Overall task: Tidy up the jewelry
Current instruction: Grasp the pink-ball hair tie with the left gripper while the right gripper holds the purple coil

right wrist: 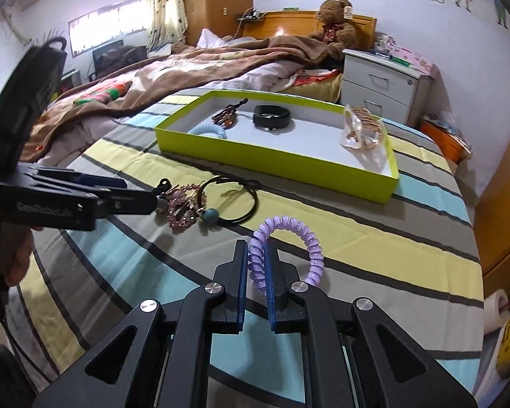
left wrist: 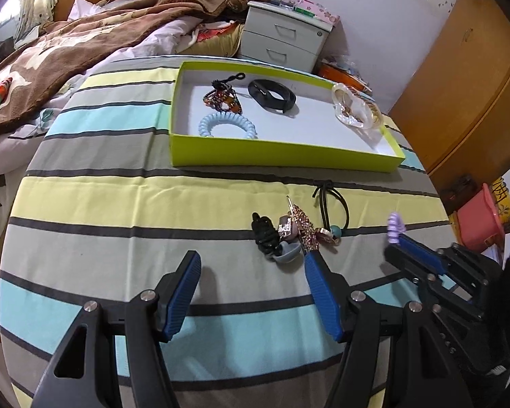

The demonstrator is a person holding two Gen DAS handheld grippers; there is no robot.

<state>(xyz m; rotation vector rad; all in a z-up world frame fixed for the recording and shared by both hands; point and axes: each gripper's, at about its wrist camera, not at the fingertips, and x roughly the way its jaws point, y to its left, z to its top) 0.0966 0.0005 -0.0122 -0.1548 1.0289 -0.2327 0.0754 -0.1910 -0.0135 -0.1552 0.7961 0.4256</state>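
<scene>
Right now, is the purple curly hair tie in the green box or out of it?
Out. The purple hair tie is pinched between the right gripper fingers above the striped cloth, well short of the green box.

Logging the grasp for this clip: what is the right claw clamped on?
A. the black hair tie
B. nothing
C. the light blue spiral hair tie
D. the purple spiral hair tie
D: in the right wrist view the right claw pinches the purple spiral hair tie between its blue pads.
</scene>
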